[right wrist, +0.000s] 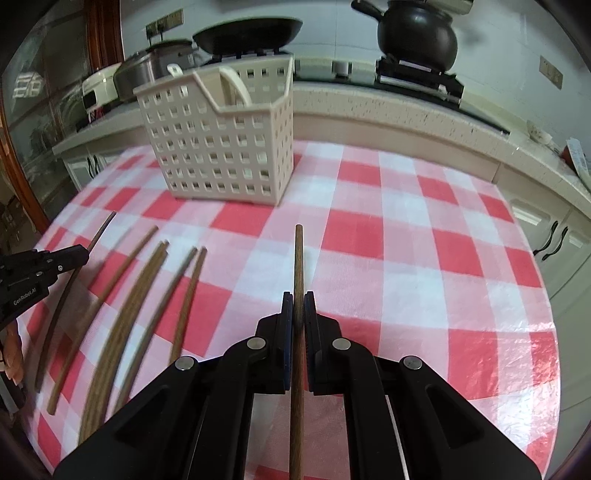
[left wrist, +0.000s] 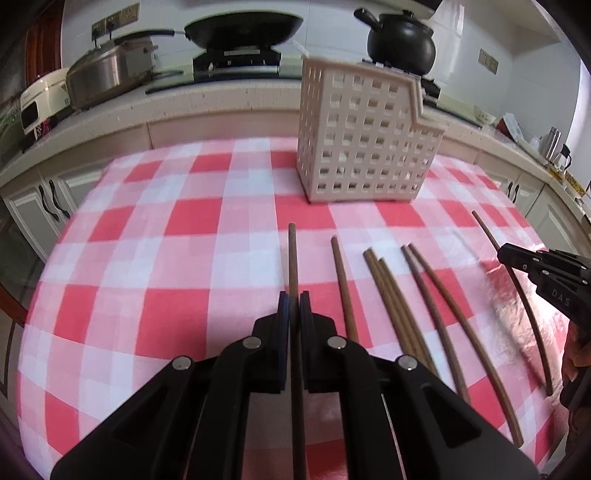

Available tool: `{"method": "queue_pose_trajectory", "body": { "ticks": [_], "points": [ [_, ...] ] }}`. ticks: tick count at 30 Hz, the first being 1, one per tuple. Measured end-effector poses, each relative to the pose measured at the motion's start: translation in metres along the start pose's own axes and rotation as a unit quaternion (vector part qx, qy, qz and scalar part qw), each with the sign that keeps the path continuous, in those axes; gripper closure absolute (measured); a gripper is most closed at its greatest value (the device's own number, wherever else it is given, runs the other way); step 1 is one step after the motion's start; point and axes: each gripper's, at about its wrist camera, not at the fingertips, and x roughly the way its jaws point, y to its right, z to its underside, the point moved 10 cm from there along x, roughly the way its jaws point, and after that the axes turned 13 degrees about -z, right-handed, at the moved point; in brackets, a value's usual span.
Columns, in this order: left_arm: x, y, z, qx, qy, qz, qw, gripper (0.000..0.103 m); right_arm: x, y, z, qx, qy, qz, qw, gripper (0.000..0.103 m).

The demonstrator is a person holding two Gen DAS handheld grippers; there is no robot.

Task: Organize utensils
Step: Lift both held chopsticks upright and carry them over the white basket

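A beige perforated utensil basket [left wrist: 364, 136] stands on the red-and-white checked tablecloth [left wrist: 184, 221]; it also shows in the right wrist view [right wrist: 221, 155], with a cream spoon handle [right wrist: 236, 86] inside. Several brown chopsticks [left wrist: 391, 299] lie side by side on the cloth, seen too in the right wrist view [right wrist: 147, 295]. My left gripper [left wrist: 294, 299] is shut on one chopstick [left wrist: 293, 258], pointing toward the basket. My right gripper [right wrist: 298, 299] is shut on another chopstick [right wrist: 299, 254]. Each gripper shows at the other view's edge, the right gripper [left wrist: 506, 254] and the left gripper [right wrist: 83, 254].
Behind the table runs a kitchen counter [left wrist: 221, 99] with a black wok [left wrist: 243, 26], a black clay pot [left wrist: 400, 40], a steel pan [left wrist: 110, 74] and a rice cooker [left wrist: 40, 99]. Cabinet doors [right wrist: 546, 236] stand beyond the table's right side.
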Motion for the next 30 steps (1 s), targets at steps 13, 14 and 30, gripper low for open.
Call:
{"method": "queue_pose_trajectory", "body": {
  "ticks": [13,14,30],
  "points": [
    [-0.07,-0.002,-0.052,-0.023,0.106,0.008,0.9941,0.097,-0.058,-0.03,-0.05,-0.027,0.116,-0.018,0.993,0.096],
    [-0.074,0.0,-0.054,-0.021,0.111,0.008,0.9936,0.097,-0.062,-0.032,-0.054,-0.029,0.123,-0.018,0.992,0.096],
    [-0.122,0.001,-0.077,-0.015,0.17,0.004,0.9853,0.097,-0.104,-0.065,-0.081,-0.07,0.172,-0.019,0.982,0.096]
  ]
}}
